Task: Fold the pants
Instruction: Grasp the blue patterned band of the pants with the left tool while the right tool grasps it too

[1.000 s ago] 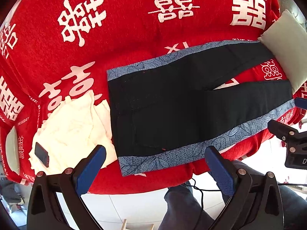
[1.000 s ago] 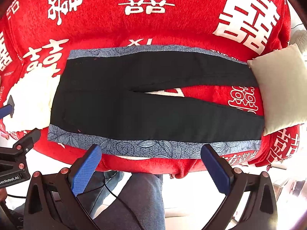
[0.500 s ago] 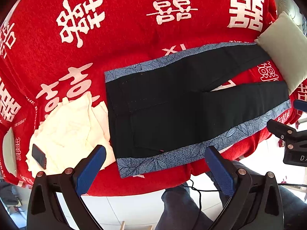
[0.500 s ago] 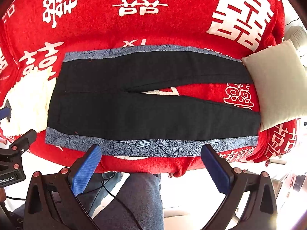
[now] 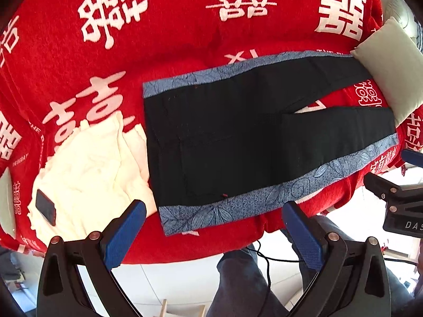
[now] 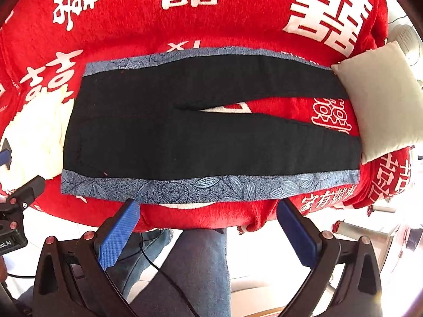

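Observation:
Black pants [image 5: 238,132] with blue leaf-patterned side stripes lie flat and spread on a red blanket, waist to the left, legs to the right; they also show in the right wrist view [image 6: 201,137]. My left gripper [image 5: 214,231] is open and empty, held above the near edge by the waist end. My right gripper [image 6: 208,229] is open and empty, held above the near edge at mid-leg. Neither touches the pants.
The red blanket [image 5: 158,39] with white characters covers the surface. A cream cloth pile [image 5: 90,163] with a dark phone [image 5: 45,210] lies left of the waist. A pale cushion [image 6: 380,100] sits at the leg ends. The person's jeans-clad legs [image 6: 201,269] stand below.
Both grippers have drawn slightly closer to the blanket's near edge; the pants look a little larger and lower in view. Jaws stay open.

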Motion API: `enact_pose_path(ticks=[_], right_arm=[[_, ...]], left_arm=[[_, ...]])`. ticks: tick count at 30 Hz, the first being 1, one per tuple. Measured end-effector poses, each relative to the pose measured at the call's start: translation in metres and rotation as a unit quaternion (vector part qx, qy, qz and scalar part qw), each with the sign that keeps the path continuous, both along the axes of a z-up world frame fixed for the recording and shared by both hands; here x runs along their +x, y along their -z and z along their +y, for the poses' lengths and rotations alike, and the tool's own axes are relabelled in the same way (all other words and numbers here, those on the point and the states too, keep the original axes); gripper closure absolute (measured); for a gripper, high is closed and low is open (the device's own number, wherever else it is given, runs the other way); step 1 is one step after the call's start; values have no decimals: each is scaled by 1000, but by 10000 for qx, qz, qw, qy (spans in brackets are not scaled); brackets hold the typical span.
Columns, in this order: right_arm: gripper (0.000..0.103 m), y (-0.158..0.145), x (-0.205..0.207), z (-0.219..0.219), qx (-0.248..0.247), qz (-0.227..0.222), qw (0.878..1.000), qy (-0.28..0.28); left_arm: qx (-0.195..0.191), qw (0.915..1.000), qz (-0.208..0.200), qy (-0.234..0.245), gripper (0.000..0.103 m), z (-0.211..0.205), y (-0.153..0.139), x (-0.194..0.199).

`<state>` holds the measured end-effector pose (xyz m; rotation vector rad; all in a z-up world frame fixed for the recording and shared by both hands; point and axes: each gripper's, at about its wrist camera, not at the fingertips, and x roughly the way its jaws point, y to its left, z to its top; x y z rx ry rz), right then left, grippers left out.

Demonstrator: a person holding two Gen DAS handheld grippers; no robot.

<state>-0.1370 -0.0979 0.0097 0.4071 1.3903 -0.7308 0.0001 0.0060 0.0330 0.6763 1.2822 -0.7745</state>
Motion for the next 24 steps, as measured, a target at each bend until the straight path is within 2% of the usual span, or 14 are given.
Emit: enact_pose_path(ticks=[4,7,10,12,16,20,23,24], right_arm=[[0,1,2,0,31,-70,10000,49],[0,1,0,-7,240,-341,9991,108],[0,2,-11,-24,687,-819,9937,350],[0,9,-24,-39,1071,-1157,9855,625],[0,42,-53,-63,1840,-1497,9661,1019],[3,86,-74,-71,2421,-1672,9495,1093],[18,127,-84,-69,2834,-1855,9355,1005],[27,140,-88,-69,2966,-1925,9297,1026]], left_arm=[[42,10000,-9,-5,0,2,3,-2],[-50,9998,10,-212,0,5,2,-1],[-207,9971,191,-711,0,12,9,6],[-263,9925,381,-1132,0,18,22,9],[-177,9813,627,-1810,0,29,53,3],[-287,9676,879,-2348,0,39,90,-11],[-334,9559,1057,-2719,0,46,122,-20],[-369,9528,1118,-2797,0,48,133,-22]])
